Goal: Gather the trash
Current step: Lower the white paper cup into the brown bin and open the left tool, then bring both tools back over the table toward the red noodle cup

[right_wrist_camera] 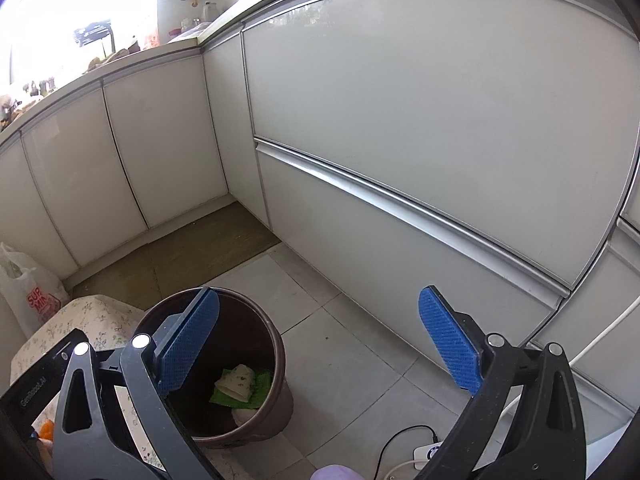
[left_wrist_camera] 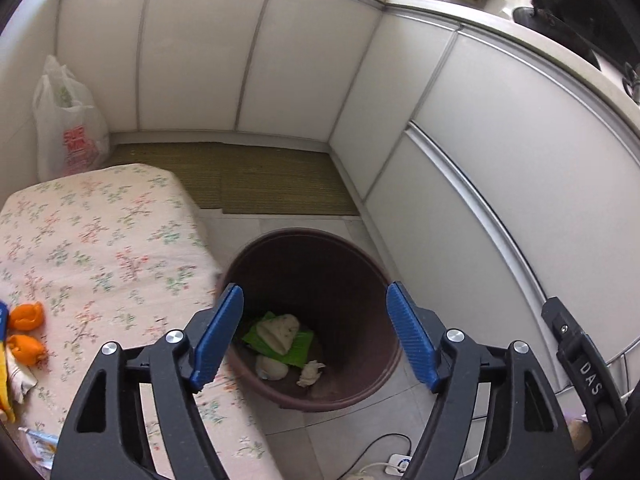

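Trash, orange peels (left_wrist_camera: pixel 26 332) at the frame's left edge, is left on the flowered worktop (left_wrist_camera: pixel 120 248); with both jaws wide and empty, peels could be knocked beside the bin (left_wrist_camera: pixel 316 320).

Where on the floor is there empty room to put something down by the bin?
Bare grey tiles lie between the brown bin and the white cabinet drawers. The woven mat in the corner is bare too. Nearer the camera, a black cable and white plug crowd the floor.

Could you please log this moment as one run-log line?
left gripper: open, empty, over brown bin | right gripper: open, empty | bin: green wrapper, paper wads | orange peels on floral cloth
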### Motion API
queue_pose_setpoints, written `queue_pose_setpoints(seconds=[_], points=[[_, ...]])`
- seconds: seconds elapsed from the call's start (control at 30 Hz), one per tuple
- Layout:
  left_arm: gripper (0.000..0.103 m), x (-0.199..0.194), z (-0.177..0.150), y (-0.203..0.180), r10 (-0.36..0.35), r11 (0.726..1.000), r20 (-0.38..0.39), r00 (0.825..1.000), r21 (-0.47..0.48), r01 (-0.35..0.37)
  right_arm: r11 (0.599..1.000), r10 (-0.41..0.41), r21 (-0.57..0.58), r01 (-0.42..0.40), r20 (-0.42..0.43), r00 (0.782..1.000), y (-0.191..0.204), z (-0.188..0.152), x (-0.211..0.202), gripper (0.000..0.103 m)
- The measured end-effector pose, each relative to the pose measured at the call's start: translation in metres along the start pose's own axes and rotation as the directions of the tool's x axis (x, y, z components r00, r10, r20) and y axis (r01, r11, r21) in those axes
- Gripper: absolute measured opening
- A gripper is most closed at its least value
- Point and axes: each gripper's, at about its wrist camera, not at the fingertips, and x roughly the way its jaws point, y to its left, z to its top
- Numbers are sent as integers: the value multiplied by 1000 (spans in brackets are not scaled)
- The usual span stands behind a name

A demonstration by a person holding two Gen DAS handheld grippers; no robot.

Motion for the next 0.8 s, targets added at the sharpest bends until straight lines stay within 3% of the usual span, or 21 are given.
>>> queue_pose_setpoints(seconds=[0.3, 0.5, 0.7, 0.8], points=[[77, -55, -26, 99, 168, 978, 13, 986, -124, -165, 981, 130, -141, -137, -58, 990, 63, -23, -16, 96], [77, -98, -53, 189, 286, 931, -9, 958, -234, -280, 937, 218, -254, -238, -105, 970, 120, -47, -35, 96], [77, -149, -84, 282, 366, 863, -45, 929, -358, -357, 870, 301, -355, -343, -169, 939, 177, -79, -58, 96], [77, -169, -96, 316, 395, 846, -81, 915, -356, -397, 832, 321, -418, -366, -176, 931, 202, -96, -71, 96]])
